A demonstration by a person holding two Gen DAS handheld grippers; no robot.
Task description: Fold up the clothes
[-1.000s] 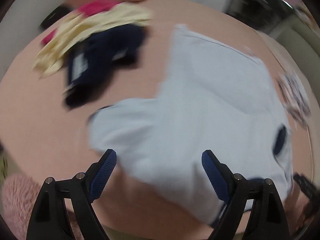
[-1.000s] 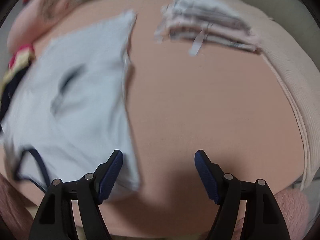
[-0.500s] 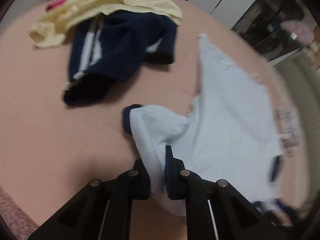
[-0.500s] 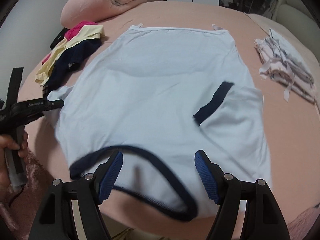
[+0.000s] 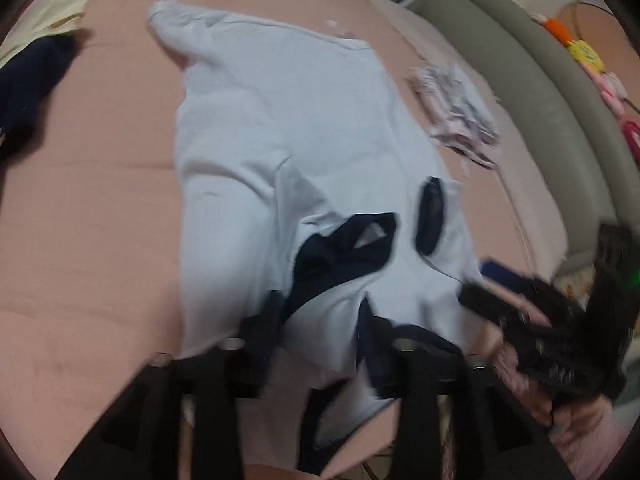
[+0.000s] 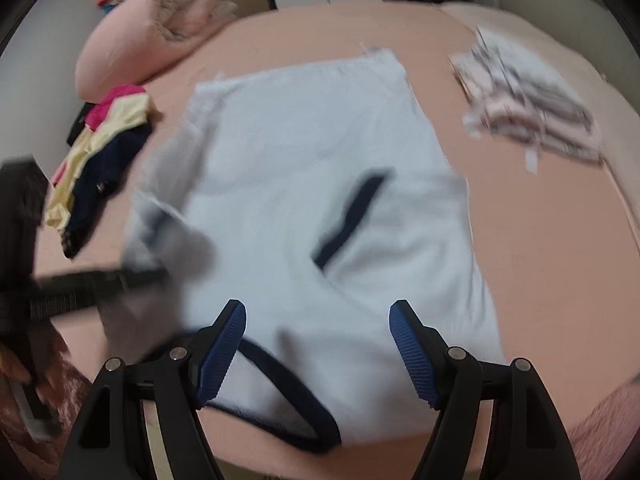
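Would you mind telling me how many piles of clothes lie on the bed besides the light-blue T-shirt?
2. An unfolded pile of pink, yellow and navy garments lies left of the T-shirt; a folded striped stack lies right of it. More may lie out of view.

Surface: bed (image 6: 540, 240) under a peach-pink sheet.
Centre: pale blue T-shirt (image 6: 304, 168) with navy trim, spread mostly flat.
Far right: folded patterned garments (image 6: 528, 104), apart from the shirt.
Left: heap of yellow, pink and navy clothes (image 6: 100, 152), near the shirt's edge.
Far left corner: rolled pink blanket (image 6: 152, 28).
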